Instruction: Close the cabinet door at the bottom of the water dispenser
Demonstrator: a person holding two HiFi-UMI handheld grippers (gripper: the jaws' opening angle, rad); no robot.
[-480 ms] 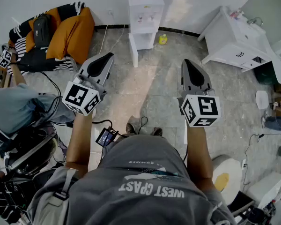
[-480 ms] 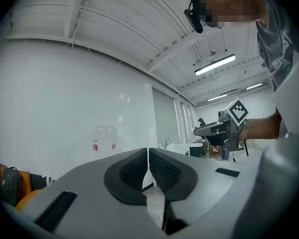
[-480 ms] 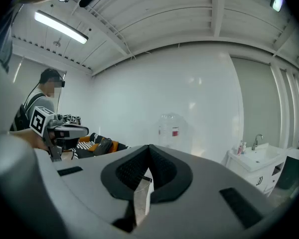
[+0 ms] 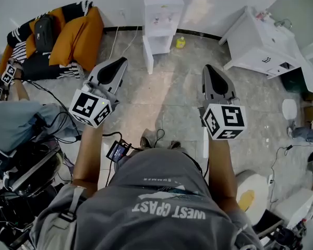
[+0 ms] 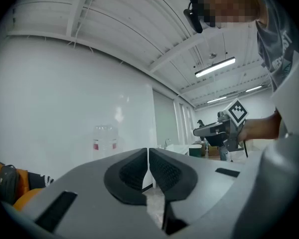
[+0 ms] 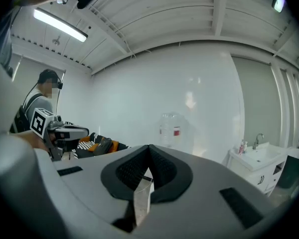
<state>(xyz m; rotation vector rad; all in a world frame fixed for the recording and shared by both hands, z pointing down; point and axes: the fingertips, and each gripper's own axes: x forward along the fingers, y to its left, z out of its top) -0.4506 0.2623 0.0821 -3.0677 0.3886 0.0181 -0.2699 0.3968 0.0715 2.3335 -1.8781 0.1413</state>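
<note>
The white water dispenser (image 4: 162, 15) stands against the far wall, a clear bottle on top. Its bottom cabinet door (image 4: 147, 54) hangs open, swung out toward me on the left side. Both grippers are held level over the floor, well short of the dispenser. My left gripper (image 4: 121, 62) is shut and empty, with its pads touching (image 5: 148, 151). My right gripper (image 4: 207, 70) is also shut on nothing (image 6: 149, 147). The dispenser's bottle shows beyond the jaws in the left gripper view (image 5: 105, 139) and in the right gripper view (image 6: 171, 129).
An orange and striped couch (image 4: 73, 38) with a black bag sits far left. A white sink vanity (image 4: 261, 45) stands at the right wall. A small yellow bottle (image 4: 181, 43) is beside the dispenser. A seated person (image 4: 15, 124) and cables (image 4: 62, 132) are on my left.
My two grippers have stayed where they were, both shut. The person at the left has shifted a little, and the view has moved slightly.
</note>
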